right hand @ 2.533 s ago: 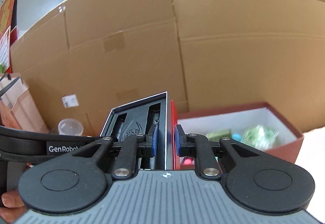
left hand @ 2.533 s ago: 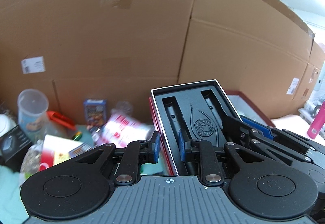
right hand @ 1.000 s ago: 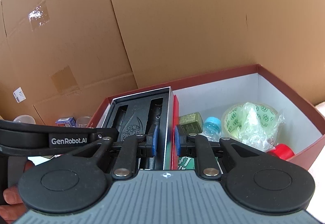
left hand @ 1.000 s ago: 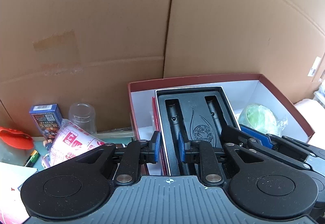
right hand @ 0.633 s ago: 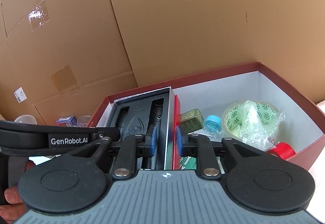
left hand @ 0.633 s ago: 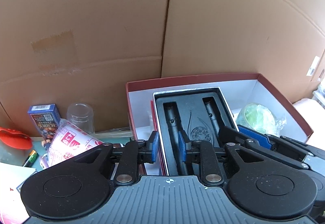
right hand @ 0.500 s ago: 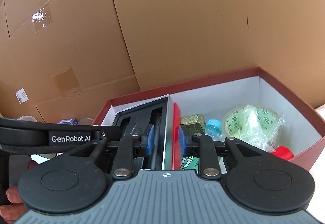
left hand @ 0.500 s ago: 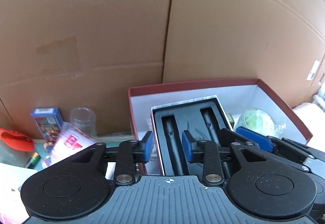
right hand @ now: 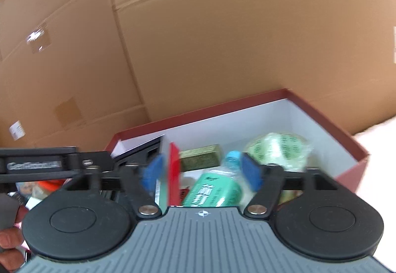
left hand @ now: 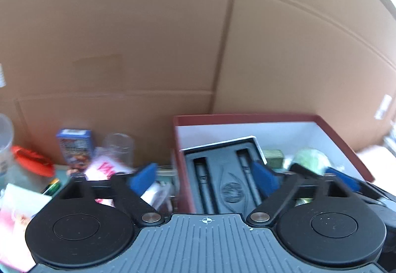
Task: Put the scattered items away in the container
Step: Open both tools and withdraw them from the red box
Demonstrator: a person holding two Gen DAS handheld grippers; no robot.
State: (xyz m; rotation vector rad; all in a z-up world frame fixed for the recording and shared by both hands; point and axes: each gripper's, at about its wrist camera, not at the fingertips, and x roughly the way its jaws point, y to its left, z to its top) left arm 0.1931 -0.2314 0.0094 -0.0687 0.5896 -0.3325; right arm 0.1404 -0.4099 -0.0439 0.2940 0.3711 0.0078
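Observation:
The dark red container [left hand: 247, 118] with white walls holds the black pen case [left hand: 222, 174], which lies in its left half; the case's red edge [right hand: 173, 171] shows in the right wrist view. My left gripper [left hand: 204, 176] is open, its blue pads apart on either side of the case, and holds nothing. My right gripper [right hand: 200, 171] is open over the container [right hand: 321, 119], empty. Inside also lie a green tape roll [right hand: 277, 146], a gold box [right hand: 200, 156], a blue-capped bottle [right hand: 231, 156] and a green packet [right hand: 212, 191].
Left of the container lie scattered items: a blue card box [left hand: 74, 146], a clear cup [left hand: 118, 149], a red-and-white packet [left hand: 106, 169], an orange-red object [left hand: 32, 161] and a white booklet [left hand: 17, 218]. A cardboard wall [left hand: 198, 37] stands close behind everything.
Both grippers opened and let go of the black pen case, which now rests in the container. Both have pulled back and risen a little.

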